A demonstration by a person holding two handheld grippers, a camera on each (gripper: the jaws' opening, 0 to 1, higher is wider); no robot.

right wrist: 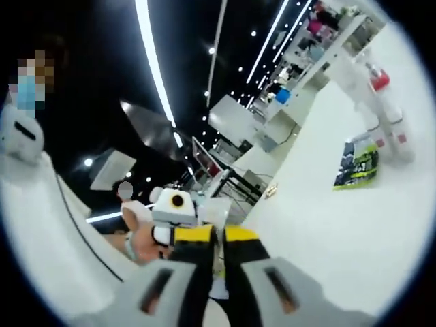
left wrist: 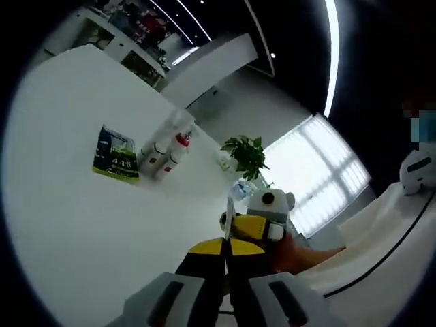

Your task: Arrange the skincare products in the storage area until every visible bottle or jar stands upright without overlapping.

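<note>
Two white bottles (left wrist: 153, 155) (right wrist: 385, 122) sit side by side far out on the white table (left wrist: 82, 225) (right wrist: 327, 231), one with a red cap (left wrist: 182, 139) (right wrist: 379, 80). At this distance and tilt I cannot tell whether they stand or lie. A dark and green packet (left wrist: 116, 154) (right wrist: 357, 165) lies beside them. My left gripper (left wrist: 227, 248) is near the table's edge, far from the bottles, jaws together with nothing between them. My right gripper (right wrist: 218, 246) is likewise shut and empty. Each gripper appears in the other's view, the right gripper (left wrist: 262, 219) and the left gripper (right wrist: 178, 216), close together.
A potted green plant (left wrist: 245, 155) stands at the table's far edge near a bright window (left wrist: 320, 170). Shelves with goods (right wrist: 320, 34) lie beyond the table. A person's hand (left wrist: 300, 255) holds the right gripper. A white curved counter (right wrist: 41, 231) runs alongside.
</note>
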